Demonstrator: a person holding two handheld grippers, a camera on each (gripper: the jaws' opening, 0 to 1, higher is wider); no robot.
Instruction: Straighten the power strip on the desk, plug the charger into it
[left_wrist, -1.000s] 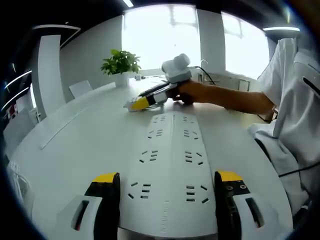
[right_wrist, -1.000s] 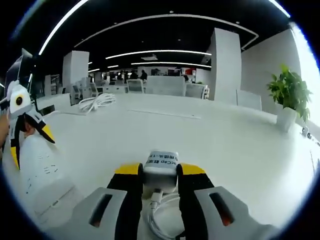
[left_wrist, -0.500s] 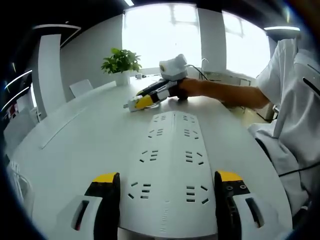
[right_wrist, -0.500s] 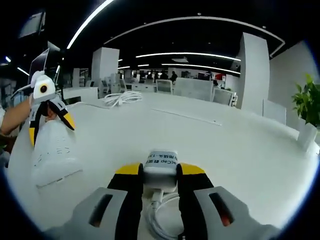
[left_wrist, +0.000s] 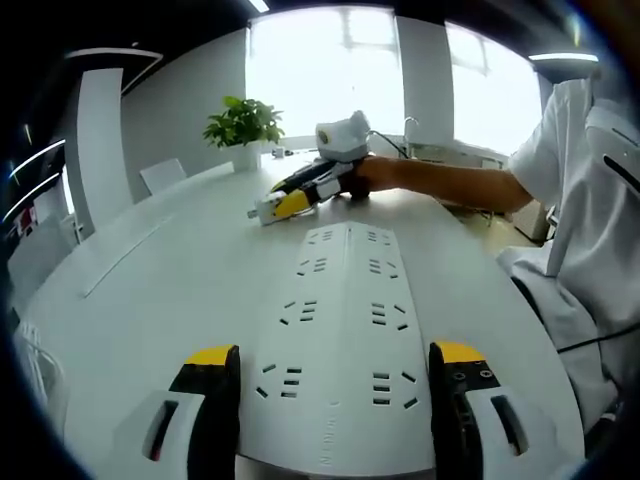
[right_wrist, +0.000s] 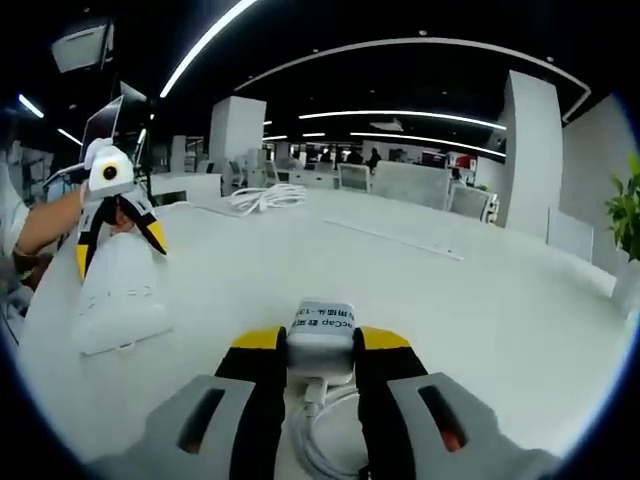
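Observation:
A wide white power strip (left_wrist: 345, 310) with two rows of sockets lies on the white table, running away from me in the left gripper view. My left gripper (left_wrist: 332, 358) straddles its near end, jaws against its two sides. Beyond the far end of the strip, my right gripper (left_wrist: 283, 204) hovers just above the table with the white charger (left_wrist: 260, 211) sticking out of its tip. In the right gripper view my right gripper (right_wrist: 321, 345) is shut on the charger (right_wrist: 322, 326), whose white cable (right_wrist: 318, 440) trails back between the jaws. The strip (right_wrist: 118, 300) and left gripper (right_wrist: 118, 245) lie to the left.
A potted plant (left_wrist: 241, 125) stands at the table's far edge. A coiled white cable (right_wrist: 262, 197) lies further back on the table (right_wrist: 420, 290). The person's forearm and white clothes (left_wrist: 585, 230) occupy the right side. Chairs and pillars stand beyond.
The right gripper view has swung toward the power strip, which now sits nearer its centre. In the left gripper view the right gripper with the charger has shifted slightly left. The left gripper has stayed put.

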